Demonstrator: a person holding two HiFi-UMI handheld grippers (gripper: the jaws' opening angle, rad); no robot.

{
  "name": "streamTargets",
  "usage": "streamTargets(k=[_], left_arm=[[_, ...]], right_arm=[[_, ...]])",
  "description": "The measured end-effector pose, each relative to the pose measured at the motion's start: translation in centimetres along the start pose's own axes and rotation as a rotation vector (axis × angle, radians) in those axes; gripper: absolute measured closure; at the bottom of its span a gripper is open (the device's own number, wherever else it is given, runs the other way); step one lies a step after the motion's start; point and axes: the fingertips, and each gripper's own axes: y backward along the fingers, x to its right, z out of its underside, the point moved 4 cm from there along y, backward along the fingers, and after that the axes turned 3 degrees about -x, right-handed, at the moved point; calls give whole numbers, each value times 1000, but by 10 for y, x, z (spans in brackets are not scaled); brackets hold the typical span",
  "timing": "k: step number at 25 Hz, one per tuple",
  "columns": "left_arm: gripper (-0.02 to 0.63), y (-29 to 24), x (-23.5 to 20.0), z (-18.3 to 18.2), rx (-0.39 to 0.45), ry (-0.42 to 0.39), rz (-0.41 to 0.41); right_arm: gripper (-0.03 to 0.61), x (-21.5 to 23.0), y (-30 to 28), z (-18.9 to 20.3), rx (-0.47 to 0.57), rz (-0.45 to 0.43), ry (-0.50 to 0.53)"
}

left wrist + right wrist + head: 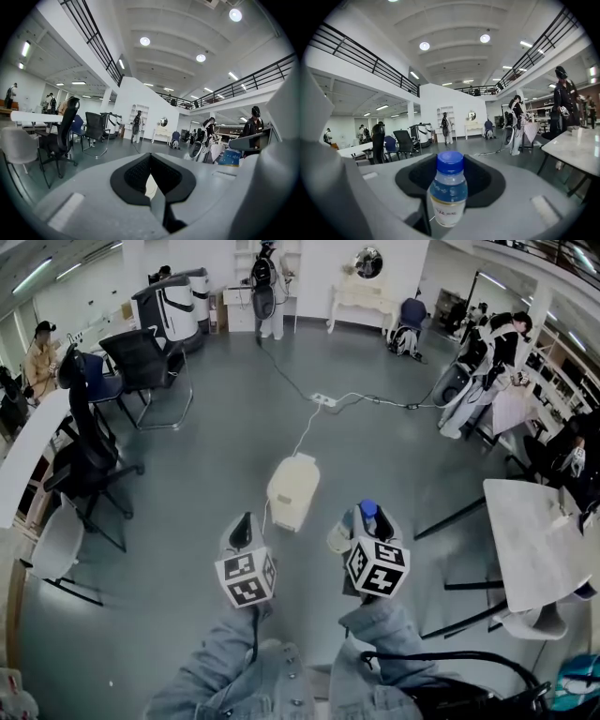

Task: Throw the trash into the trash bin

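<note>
Nearest, two grippers: right gripper (370, 524) clamped round the lower body of the one bottle (448, 194), upright, blue cap up. Left gripper (245, 529) nearly closed, only a slit, nothing in it. Could lose the bottle early, gripped so low on a likely slick body. Ahead on the floor, well apart, one cream trash bin (292, 491), top seemingly shut — risks bouncing the bottle off if released before opening. Beyond, one white cable (305, 432) to one power strip (323, 400) — could snag a foot.
</note>
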Motion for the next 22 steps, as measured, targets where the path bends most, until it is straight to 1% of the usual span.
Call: streamTargets(k=[4, 11, 15, 22], left_arm=[[604, -27, 3, 2, -20, 6, 1], [604, -91, -4, -8, -22, -21, 27], [604, -142, -10, -26, -32, -11, 32], [604, -248, -15, -69, -29, -28, 93]], right_arm=[[399, 9, -23, -2, -14, 4, -3], [399, 10, -82, -6, -18, 15, -30], [399, 8, -123, -25, -23, 17, -22], [399, -1, -211, -73, -4, 40, 6]])
